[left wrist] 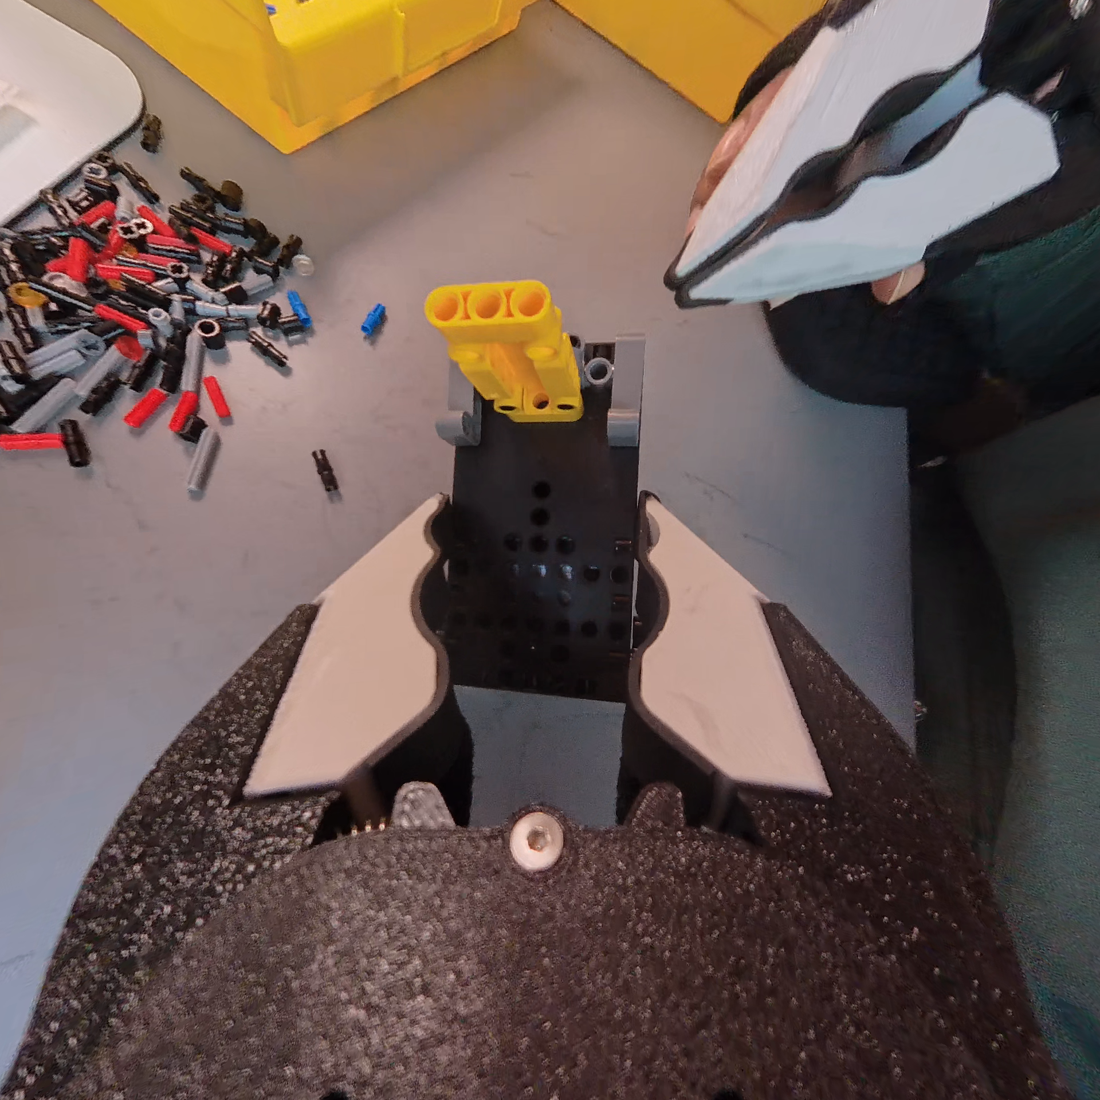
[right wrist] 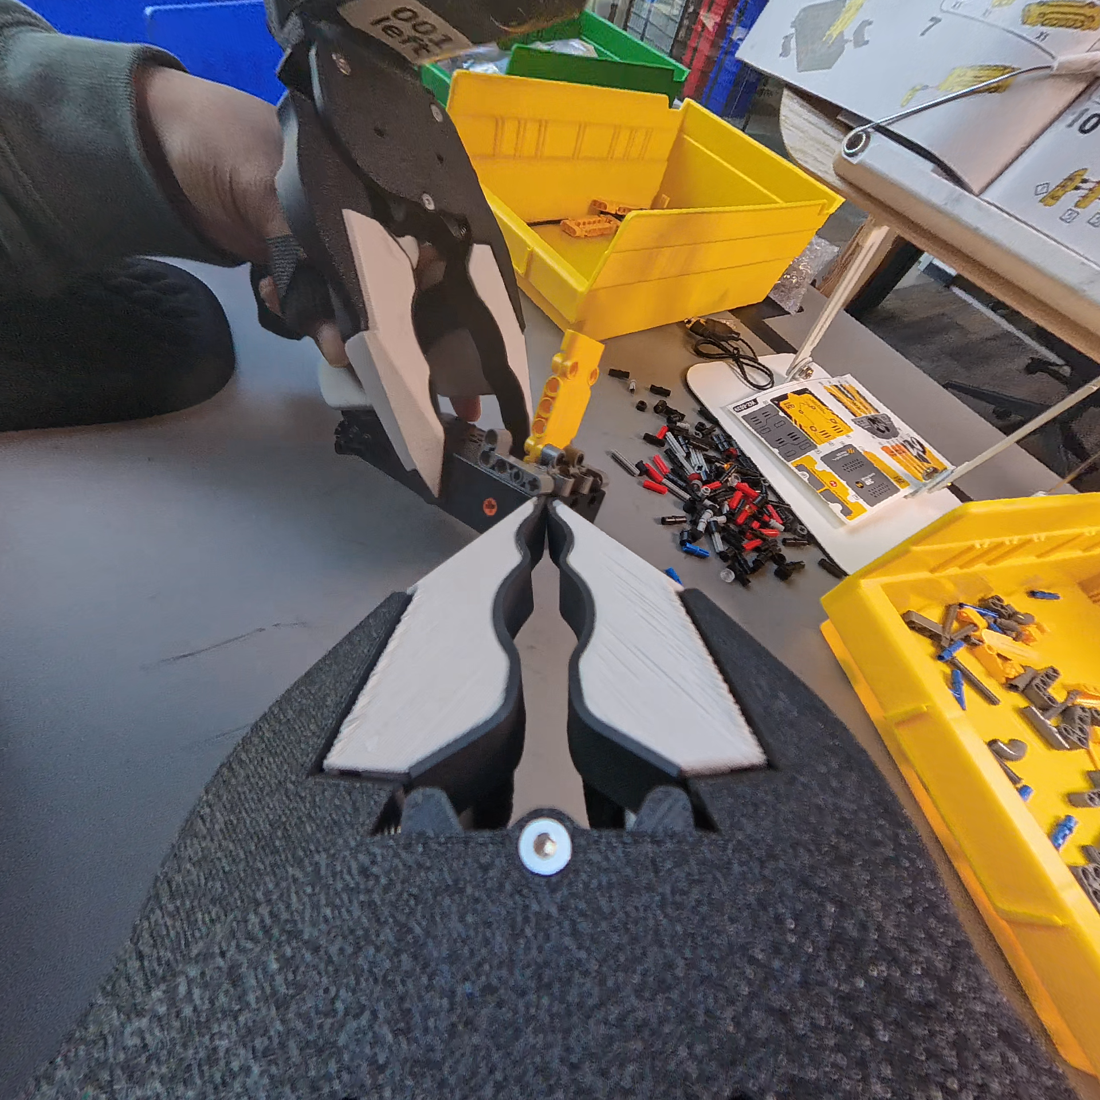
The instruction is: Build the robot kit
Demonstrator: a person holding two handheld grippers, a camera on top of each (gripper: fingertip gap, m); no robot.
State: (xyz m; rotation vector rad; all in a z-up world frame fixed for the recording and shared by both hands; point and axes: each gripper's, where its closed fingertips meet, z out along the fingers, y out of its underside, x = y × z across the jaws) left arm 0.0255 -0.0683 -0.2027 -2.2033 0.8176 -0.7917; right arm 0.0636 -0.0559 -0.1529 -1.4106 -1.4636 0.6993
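Observation:
My left gripper [left wrist: 543, 500] is shut on a black perforated block [left wrist: 538, 571], with a finger pressed against each side. A yellow three-hole beam [left wrist: 506, 333] stands up from the block's far end, between grey pieces [left wrist: 628, 387]. My right gripper [right wrist: 544, 506] is shut with nothing visible between its pads. Its tips are right by the grey connector pieces [right wrist: 565, 464] at the block's [right wrist: 476, 500] end, below the yellow beam [right wrist: 562, 393]. The right wrist view shows the left gripper [right wrist: 476, 455] clamped on the block. The left wrist view shows the right gripper [left wrist: 675, 286] shut, at the upper right.
A pile of small red, black, grey and blue pins [left wrist: 119, 297] lies left of the block on the grey table [right wrist: 238, 595]. Yellow bins [right wrist: 655, 208] [right wrist: 982, 714] stand behind and to the right. A printed sheet [right wrist: 833, 440] lies on a white stand base. My right fingertips sit around 7 centimetres from my left ones.

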